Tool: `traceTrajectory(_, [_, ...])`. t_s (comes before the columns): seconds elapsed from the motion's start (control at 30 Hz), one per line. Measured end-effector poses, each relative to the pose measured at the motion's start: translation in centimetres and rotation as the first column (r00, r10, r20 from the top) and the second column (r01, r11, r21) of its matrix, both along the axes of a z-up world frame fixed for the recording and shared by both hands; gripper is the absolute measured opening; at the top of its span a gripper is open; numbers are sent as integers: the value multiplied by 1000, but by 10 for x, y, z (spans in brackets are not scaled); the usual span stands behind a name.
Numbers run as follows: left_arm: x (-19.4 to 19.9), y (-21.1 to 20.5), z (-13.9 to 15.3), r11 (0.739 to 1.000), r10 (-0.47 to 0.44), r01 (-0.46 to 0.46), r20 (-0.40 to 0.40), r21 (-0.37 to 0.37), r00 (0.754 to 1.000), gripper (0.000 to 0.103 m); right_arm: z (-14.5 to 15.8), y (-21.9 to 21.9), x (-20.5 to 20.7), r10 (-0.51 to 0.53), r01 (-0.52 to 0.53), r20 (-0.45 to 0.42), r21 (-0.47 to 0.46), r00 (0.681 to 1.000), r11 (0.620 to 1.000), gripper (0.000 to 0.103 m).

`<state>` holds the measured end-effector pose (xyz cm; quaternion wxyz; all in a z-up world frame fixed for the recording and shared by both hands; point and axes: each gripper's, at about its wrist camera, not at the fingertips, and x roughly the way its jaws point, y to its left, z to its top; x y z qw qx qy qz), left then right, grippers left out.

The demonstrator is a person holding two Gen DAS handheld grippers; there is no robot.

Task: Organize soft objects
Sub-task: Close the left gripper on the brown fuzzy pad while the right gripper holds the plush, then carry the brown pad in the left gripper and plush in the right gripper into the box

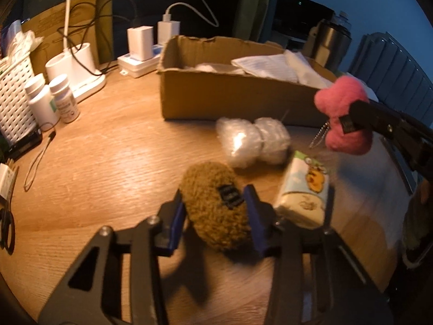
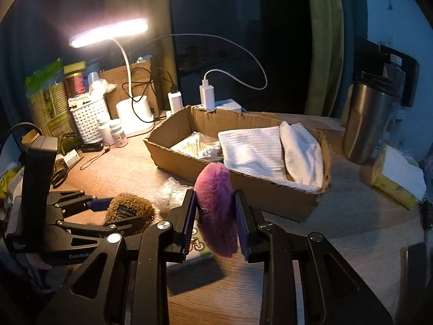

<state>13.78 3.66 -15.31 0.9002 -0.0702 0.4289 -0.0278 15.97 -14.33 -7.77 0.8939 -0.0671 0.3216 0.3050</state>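
The left gripper [image 1: 215, 203] points steeply down at the wooden table [image 1: 108, 162], and its two blue pads are pressed on the sides of a brown fuzzy toy [image 1: 216, 205] with a black label. The right gripper [image 2: 215, 216] is tilted less steeply and is held above the table; it clamps a pink plush toy [image 2: 216, 211] between its pads, just in front of the cardboard box [image 2: 243, 189].

The left wrist view shows things that the right view mostly hides: a bubble wrap bundle [image 1: 251, 142] and a tissue pack [image 1: 304, 192] with a cartoon print, both lying near the brown toy. The right wrist view shows the inside of the box, with white folded cloths [image 2: 270, 151] and a clear bag (its content is not clear to me), also a lit desk lamp [image 2: 108, 32] and a steel mug [image 2: 368, 124].

The near wall of the box is low. Bare table surface lies left of the brown toy, up to the white bottles [image 1: 51, 100] and the white basket [image 1: 13, 94]
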Motion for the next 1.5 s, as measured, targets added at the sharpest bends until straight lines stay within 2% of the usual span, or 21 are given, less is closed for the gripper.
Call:
traceTrajectory(0.23, [-5, -6, 13, 1000, -15, 16, 36, -16, 999, 37, 7, -12, -3, -17, 17, 16, 9, 1000, 1000, 30])
traceTrajectory(0.77, [-6, -21, 74, 998, -55, 59, 178, -15, 983, 37, 28, -38, -8, -78, 77, 60, 22, 995, 997, 30])
traceTrajectory(1.17, [14, -41, 113, 995, -91, 100, 267, -23, 960, 37, 50, -63, -1, -138, 135, 119, 36, 983, 990, 30])
traceTrajectory(1.5, [34, -52, 138, 994, -89, 102, 318, -25, 944, 37, 68, -69, 11, -143, 136, 164, 54, 976, 989, 30])
